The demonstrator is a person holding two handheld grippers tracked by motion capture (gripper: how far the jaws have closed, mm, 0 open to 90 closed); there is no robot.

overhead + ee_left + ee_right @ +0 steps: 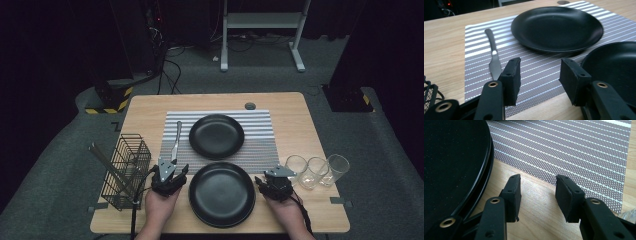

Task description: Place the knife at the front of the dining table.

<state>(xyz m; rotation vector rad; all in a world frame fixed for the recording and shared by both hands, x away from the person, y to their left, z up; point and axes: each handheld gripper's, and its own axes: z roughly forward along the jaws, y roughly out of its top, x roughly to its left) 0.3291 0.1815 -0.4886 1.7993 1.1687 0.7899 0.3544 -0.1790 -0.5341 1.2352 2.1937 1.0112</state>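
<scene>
Table-setting in hand, apparently: knife (493, 60) laid on the striped mat (544, 72), left of the far plate (216, 135), just ahead of the left gripper (169, 172). Jaws released, nothing between them. Right gripper (275, 184) likewise slack and empty, beside the near plate (222, 194), glasses (316, 171) to its right.

To do this well: back away without nudging the blade, then fetch the next piece from the wire basket (125, 172), probably more cutlery in there, hard to make out.

Long axis running away across the table, handle toward the far edge, blade toward the near edge, roughly parallel to the mat's left side.
</scene>
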